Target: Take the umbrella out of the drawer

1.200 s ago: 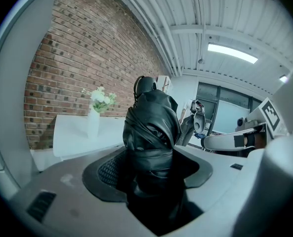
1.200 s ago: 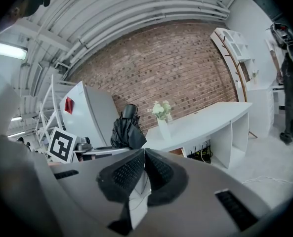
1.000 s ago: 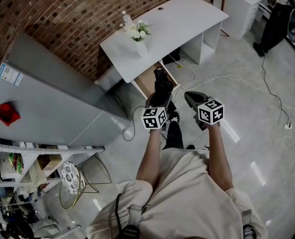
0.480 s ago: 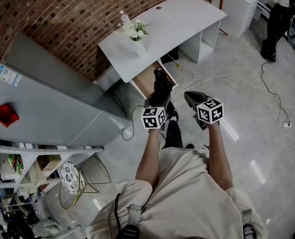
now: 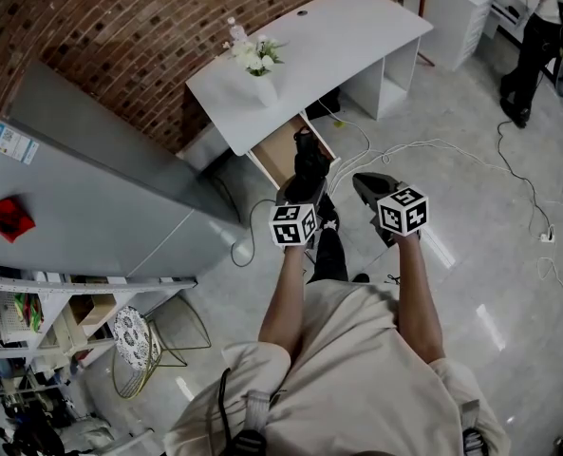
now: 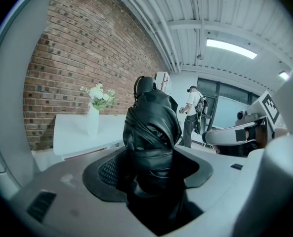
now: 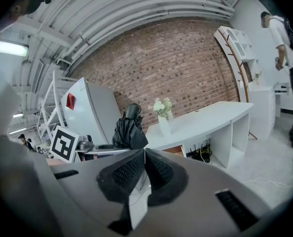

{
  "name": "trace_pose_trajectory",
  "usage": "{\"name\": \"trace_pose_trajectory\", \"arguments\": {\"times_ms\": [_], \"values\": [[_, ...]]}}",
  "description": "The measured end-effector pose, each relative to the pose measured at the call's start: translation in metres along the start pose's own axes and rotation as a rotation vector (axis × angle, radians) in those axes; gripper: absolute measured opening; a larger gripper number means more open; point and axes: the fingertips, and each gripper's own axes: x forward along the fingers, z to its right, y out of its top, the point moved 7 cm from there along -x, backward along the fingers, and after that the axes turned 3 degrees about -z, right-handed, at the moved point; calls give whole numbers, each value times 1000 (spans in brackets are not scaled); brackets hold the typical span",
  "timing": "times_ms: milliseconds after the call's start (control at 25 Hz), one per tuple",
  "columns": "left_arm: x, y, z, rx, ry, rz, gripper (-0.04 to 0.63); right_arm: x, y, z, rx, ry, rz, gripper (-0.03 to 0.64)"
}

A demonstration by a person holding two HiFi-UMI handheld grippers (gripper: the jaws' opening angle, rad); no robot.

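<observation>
The person stands with 2 bare forearms stretched forward side by side, 1 hand behind each marker cube. Both grippers aim slightly downward toward the white curved desk (image 5: 338, 41).

The left gripper (image 5: 302, 193) has its jaws clamped on a black folded fabric umbrella (image 6: 152, 125). It rises from between the pads with its handle end away from the gripper. The umbrella is held in the air in front of the desk, clear of the open wooden drawer (image 5: 279, 152), which juts out beneath the desk's left end.

The right gripper (image 7: 143, 154) floats just beside the left one without touching it, its jaws brought together with nothing between them.

A white vase of white flowers (image 5: 262, 69) stands on the desk above the drawer end. A tall grey cabinet (image 5: 101, 198) stands left of the desk against the red brick wall (image 5: 120, 27). Another person (image 5: 537, 36) stands well apart on the glossy grey floor (image 5: 471, 283), where white cables (image 5: 423, 145) trail.
</observation>
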Motion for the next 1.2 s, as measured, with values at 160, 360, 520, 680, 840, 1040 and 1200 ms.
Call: {"name": "trace_pose_trajectory", "arguments": {"times_ms": [160, 360, 520, 680, 840, 1040, 1200], "values": [[-2, -1, 0, -8, 2, 3, 264, -1, 0, -3, -6, 4, -2, 69], [-2, -1, 0, -8, 4, 6, 264, -1, -1, -4, -16, 7, -6, 69], [-1, -1, 2, -7, 2, 7, 264, -3, 0, -5, -7, 29, 4, 69], [-3, -2, 3, -7, -1, 5, 264, -6, 1, -6, 0, 32, 17, 69], [-1, -4, 2, -6, 0, 5, 264, -6, 0, -5, 7, 40, 28, 69], [-1, -3, 2, -11, 2, 9, 264, -7, 2, -4, 3, 38, 28, 69], [-2, -4, 2, -15, 5, 10, 264, -7, 1, -5, 4, 39, 29, 69]]}}
